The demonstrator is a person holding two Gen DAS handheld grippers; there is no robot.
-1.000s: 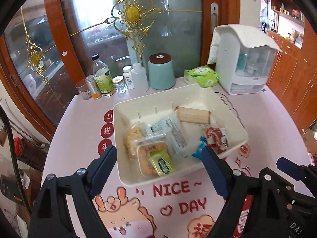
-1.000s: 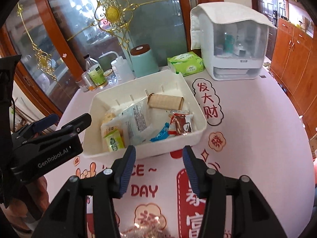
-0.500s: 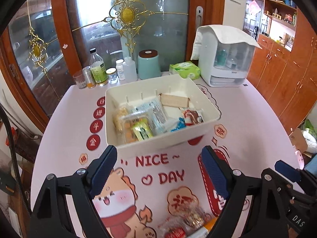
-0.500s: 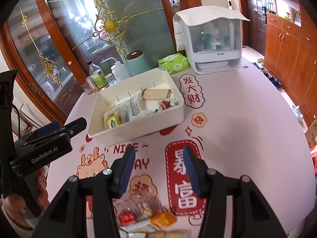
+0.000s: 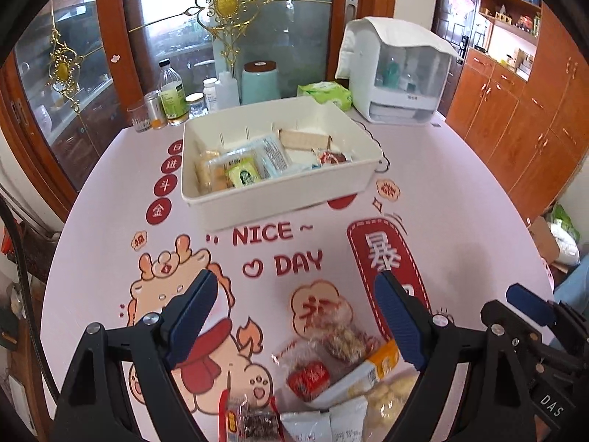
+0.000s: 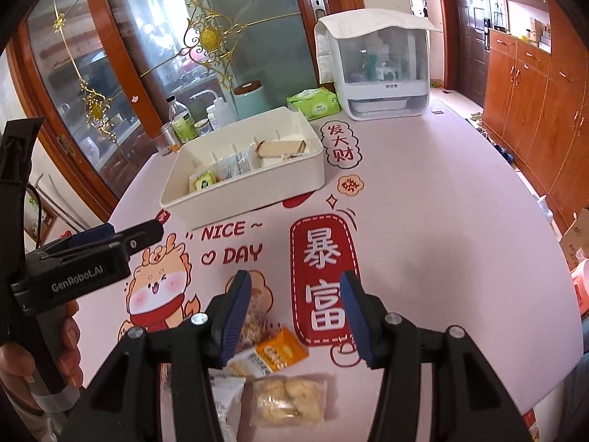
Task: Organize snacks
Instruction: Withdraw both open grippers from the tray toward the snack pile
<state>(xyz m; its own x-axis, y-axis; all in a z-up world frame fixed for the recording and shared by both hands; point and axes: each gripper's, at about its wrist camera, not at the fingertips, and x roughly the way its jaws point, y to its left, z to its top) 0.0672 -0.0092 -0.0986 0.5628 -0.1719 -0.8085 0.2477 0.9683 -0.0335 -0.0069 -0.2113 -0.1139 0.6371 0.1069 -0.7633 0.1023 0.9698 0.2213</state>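
- One white bin [image 5: 279, 199] is parked mid-table on the pink printed tablecloth [image 5: 460, 191], well apart from both grippers.
- Inside it, roughly five or six packets can be made out: a long wafer pack [image 5: 302, 137] by the back wall, a clear wrapped pack [image 5: 272, 153], a yellow-green packet [image 5: 242, 176] on a biscuit tray, and a red-brown one [image 5: 332, 157]. Exact count can't be nailed, they're overlapped.
- A loose pile of snacks [image 5: 331, 379] is left at the near edge of the table, about seven pieces seen: a red wrapped candy [image 5: 308, 379], an orange packet [image 6: 281, 350], a clear bag of cookies [image 6: 289, 399], a nutty clear bag [image 5: 344, 339], plus a few white and dark ones at the very bottom.
- The left gripper [image 5: 294, 316] is spread wide over that pile, nothing pinched.
- The right gripper [image 6: 296, 313] is held about half open, also empty, with the orange packet lying on the table below the gap and not touched.
- Behind the bin, things are lined up by the glass door: one teal canister [image 5: 259, 83], one green tissue pack [image 5: 324, 94], one white countertop cabinet [image 5: 399, 73], and about six small bottles and jars [image 5: 173, 97].
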